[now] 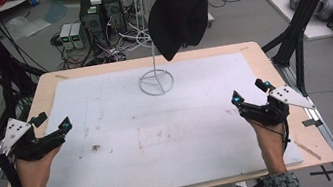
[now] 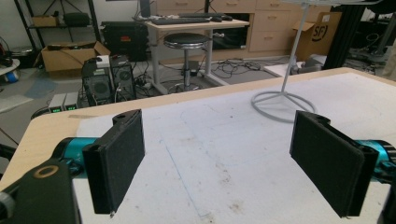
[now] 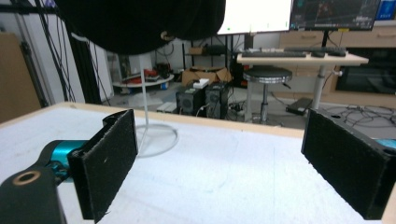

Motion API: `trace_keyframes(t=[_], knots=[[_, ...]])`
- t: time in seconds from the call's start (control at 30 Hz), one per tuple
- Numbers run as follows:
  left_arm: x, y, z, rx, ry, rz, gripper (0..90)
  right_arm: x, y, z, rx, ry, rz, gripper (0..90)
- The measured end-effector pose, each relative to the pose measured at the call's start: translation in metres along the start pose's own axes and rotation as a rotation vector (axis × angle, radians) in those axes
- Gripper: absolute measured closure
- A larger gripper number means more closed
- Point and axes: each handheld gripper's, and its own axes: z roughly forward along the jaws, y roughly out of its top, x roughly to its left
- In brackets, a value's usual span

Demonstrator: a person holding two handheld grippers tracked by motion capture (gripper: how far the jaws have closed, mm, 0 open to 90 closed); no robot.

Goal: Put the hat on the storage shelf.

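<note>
- Left gripper, at the left edge of the high view: black angular body, a grey three-cornered plate on top with small dark holes, and teal-blue spots near the jaw tips.
- Right gripper, at the right edge of the high view: the same black build, grey plate and teal spots; a thin black cable trails back along the forearm.
- In both gripper views the jaws are flat black rectangular pads with a rough, foam-like face, mounted on shiny teal cylinders.
- A black bracket with a brass-ringed hole sits in the lower left corner of each gripper view.
- Sleeves at the bottom of the high view are a speckled grey-and-black knit.
</note>
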Motion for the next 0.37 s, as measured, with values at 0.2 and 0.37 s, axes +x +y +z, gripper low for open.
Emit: trace_keyframes(t=[0.2, 0.37], knots=[[-0.0013, -0.0002, 0.0006, 0.000, 0.000, 0.000, 18.2, -0.0013, -0.0036, 0.0005, 0.013, -0.010, 0.012, 9.9], [-0.0014, -0.0012, 0.0009, 0.010, -0.002, 0.002, 18.2, -0.0011, -0.0033, 0.0004, 0.008, -0.009, 0.006, 9.9]])
